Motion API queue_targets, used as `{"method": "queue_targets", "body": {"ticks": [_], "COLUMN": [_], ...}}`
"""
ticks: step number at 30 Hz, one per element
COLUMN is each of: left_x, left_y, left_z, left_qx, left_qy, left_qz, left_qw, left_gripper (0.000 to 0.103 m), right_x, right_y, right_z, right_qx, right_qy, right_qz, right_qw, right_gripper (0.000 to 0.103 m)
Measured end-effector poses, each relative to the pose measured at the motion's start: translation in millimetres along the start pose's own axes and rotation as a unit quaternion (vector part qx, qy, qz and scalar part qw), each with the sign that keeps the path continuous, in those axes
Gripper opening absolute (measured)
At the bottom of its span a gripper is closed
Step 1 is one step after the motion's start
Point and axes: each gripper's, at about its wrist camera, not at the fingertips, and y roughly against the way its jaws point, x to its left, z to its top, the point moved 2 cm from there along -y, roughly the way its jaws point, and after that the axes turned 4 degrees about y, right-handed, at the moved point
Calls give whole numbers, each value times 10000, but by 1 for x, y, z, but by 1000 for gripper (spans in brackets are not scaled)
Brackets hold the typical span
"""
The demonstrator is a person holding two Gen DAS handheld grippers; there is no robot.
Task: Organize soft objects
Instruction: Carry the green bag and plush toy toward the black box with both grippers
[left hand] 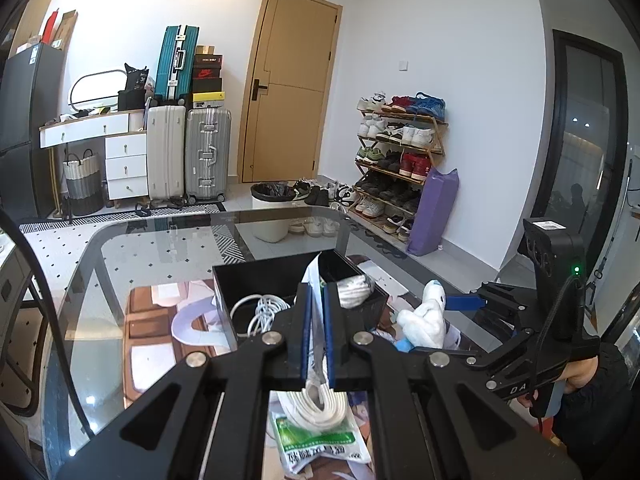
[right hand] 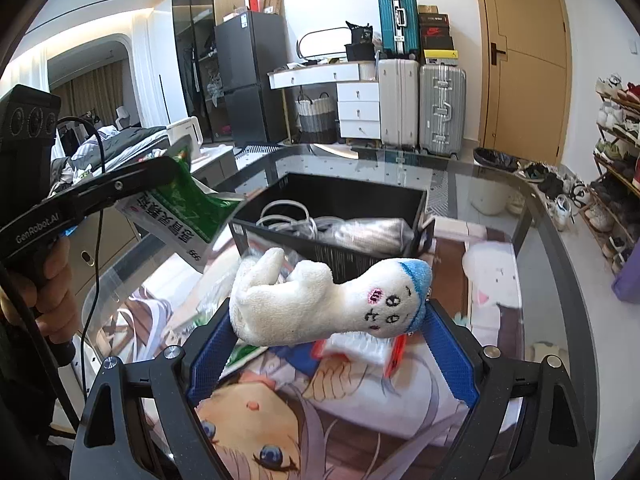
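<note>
Currently, left gripper (left hand: 316, 316) was clenched on a green packet (right hand: 180, 208); right gripper (right hand: 332, 344) grasped the plush (right hand: 304, 304), box (right hand: 332, 248) ahead.

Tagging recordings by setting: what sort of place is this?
Most likely a lived-in flat: a full shoe rack, stacked suitcases, and a bed in the room beyond.

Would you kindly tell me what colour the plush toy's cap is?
Light blue, on a white plush toy; the right wrist view shows it best.
</note>
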Motion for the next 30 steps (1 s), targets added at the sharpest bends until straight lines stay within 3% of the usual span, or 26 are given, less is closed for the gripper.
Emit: {"method": "queue_targets", "body": {"ticks": [15,30], "left_x": [6,20], "left_y": [-26,-59], "left_z": [29,39], "left_qx": [-91,45], "left_qy": [48,218], "left_qz": [-11,7], "left_qw": [9999,9998], "left_gripper": [3,3], "right_x": [-16,-35], "right_y": [-11,-44], "right_z": [43,68], "right_qx": [-216,-104], "right_qy": [31,-26], "right_qz": [-33,81], "right_qw": [9998,9999], "right_gripper": [91,91]}}
